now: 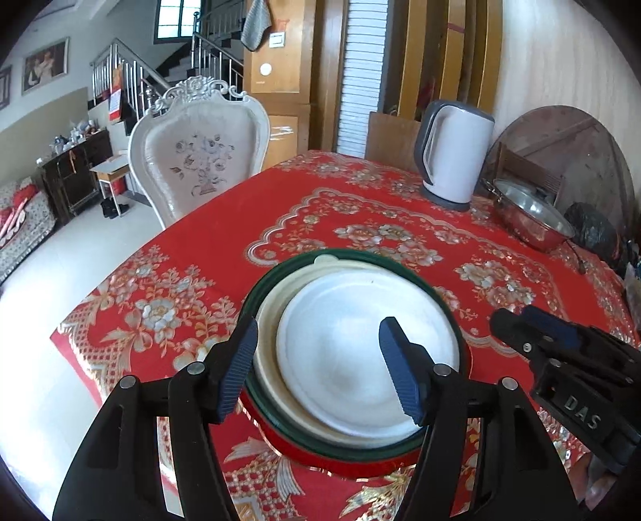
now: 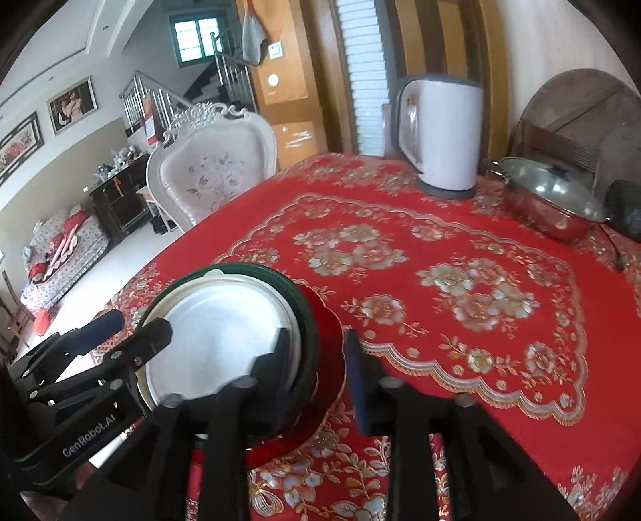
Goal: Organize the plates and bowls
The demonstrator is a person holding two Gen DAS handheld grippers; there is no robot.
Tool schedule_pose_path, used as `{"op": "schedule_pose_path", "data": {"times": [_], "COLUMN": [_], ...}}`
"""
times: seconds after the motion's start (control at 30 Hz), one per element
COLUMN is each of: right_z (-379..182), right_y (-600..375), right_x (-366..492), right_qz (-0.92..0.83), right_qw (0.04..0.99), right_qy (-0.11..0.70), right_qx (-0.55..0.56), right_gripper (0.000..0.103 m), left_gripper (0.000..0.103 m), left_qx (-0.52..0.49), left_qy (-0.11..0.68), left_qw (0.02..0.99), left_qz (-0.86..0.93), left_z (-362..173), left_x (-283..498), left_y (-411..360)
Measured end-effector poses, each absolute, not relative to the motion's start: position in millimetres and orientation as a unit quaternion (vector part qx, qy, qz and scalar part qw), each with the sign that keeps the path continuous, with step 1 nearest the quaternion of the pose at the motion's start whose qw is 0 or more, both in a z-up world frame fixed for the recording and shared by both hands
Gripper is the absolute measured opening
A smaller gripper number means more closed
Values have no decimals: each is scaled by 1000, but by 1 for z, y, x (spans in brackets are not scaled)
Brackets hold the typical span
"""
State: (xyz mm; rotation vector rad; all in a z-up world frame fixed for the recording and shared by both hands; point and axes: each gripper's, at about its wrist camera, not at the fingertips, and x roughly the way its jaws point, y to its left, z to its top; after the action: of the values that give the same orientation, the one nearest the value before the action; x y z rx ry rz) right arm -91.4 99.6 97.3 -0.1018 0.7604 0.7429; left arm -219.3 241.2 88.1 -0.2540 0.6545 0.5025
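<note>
Covering the table, the red floral cloth (image 1: 400, 224) bears the stacked plates (image 1: 360, 360) near its left edge. Both left gripper (image 1: 320, 364) and right gripper (image 2: 318, 372) stand released; a careless knock could slide the stack off.

You get bright daylight from the dark-framed stairwell window (image 1: 176, 18), blown out in both views. Glare washes the round white top plate (image 1: 360, 356). Your right gripper (image 2: 316, 372) is motion-blurred in the right wrist view. Heavy fisheye bending, black corner vignette. Shadows soft.
</note>
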Motion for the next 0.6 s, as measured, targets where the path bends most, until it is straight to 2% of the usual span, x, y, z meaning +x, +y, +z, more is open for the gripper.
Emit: {"op": "schedule_pose_path", "data": {"times": [0.27, 0.37, 0.4, 0.43, 0.47, 0.6], "right_z": [89, 86, 86, 86, 85, 86], "right_y": [85, 87, 88, 89, 91, 97], "right_x": [-107, -111, -112, -113, -114, -115], "right_qz": [336, 335, 336, 336, 337, 340], "right_qw": [878, 880, 880, 880, 880, 879], "right_qy": [338, 334, 334, 333, 331, 329], "right_qx": [-42, -48, -48, -47, -48, -55], "right_gripper": [42, 49, 51, 51, 51, 51], "left_gripper": [64, 64, 66, 73, 75, 75], "left_qx": [-113, -114, -113, -111, -111, -119], "left_qy": [318, 314, 311, 310, 309, 307], "left_qw": [906, 907, 907, 907, 908, 908], "left_qz": [255, 257, 260, 262, 261, 262], "left_z": [77, 77, 77, 77, 77, 77], "left_x": [-230, -234, -236, -237, -238, -241], "left_y": [230, 230, 229, 229, 229, 233]}}
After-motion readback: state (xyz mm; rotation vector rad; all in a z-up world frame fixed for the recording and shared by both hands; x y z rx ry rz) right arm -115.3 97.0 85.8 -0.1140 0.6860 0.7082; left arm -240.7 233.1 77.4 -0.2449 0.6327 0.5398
